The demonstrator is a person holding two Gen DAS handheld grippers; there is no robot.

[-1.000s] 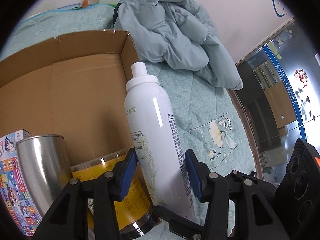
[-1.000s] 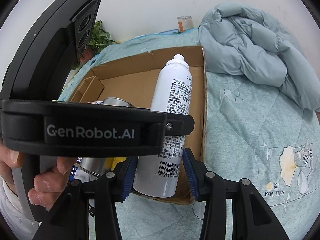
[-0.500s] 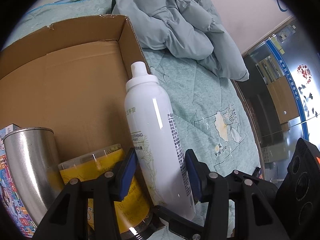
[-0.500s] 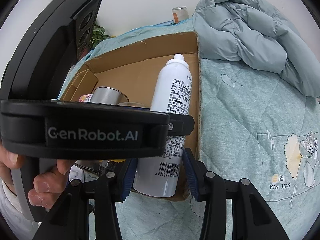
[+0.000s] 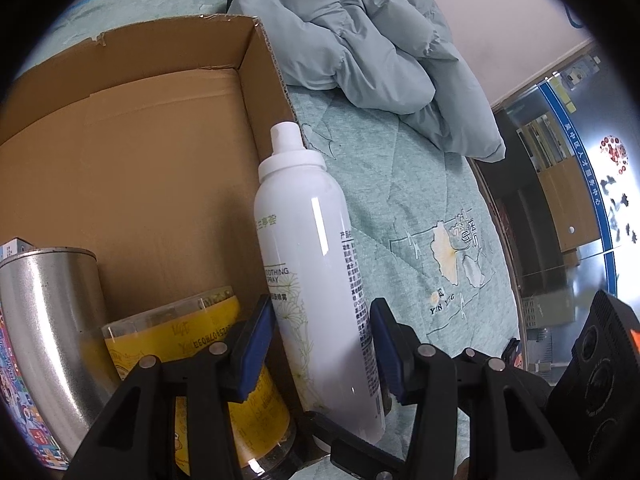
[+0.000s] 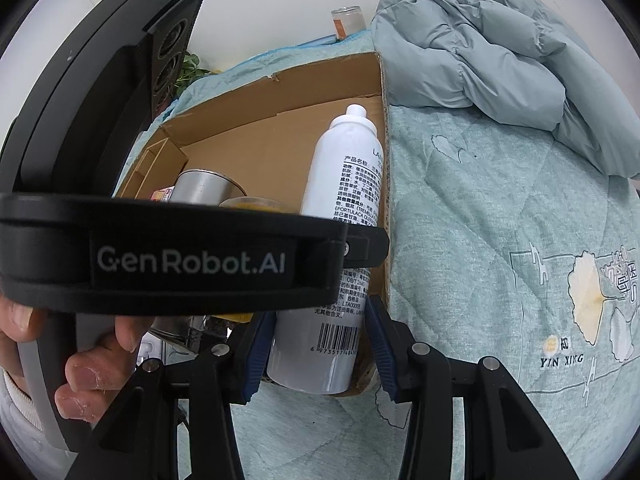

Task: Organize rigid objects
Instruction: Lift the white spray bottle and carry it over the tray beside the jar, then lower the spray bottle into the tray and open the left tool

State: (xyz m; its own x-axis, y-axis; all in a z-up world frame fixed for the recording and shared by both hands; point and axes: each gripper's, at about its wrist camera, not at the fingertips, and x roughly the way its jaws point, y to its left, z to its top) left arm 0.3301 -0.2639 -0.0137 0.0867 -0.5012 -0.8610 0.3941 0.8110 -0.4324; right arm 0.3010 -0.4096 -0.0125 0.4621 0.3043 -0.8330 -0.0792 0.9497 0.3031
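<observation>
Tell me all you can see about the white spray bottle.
The white spray bottle is a tall, glossy cylinder with a white nozzle cap, green floral print, fine black text and a barcode. It stands nearly upright in the right corner of the cardboard box, beside a yellow jar. It sits between the fingers of both claws; contact is unclear.

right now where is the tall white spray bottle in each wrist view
Left wrist: the tall white spray bottle stands centre frame, between the left gripper fingers, against the right wall of the brown cardboard box.
Right wrist: the bottle is centre frame, partly hidden by the other black device, its base between the right gripper fingers.
Shared landmark: the crumpled pale blue-grey jacket, upper right in both.
</observation>
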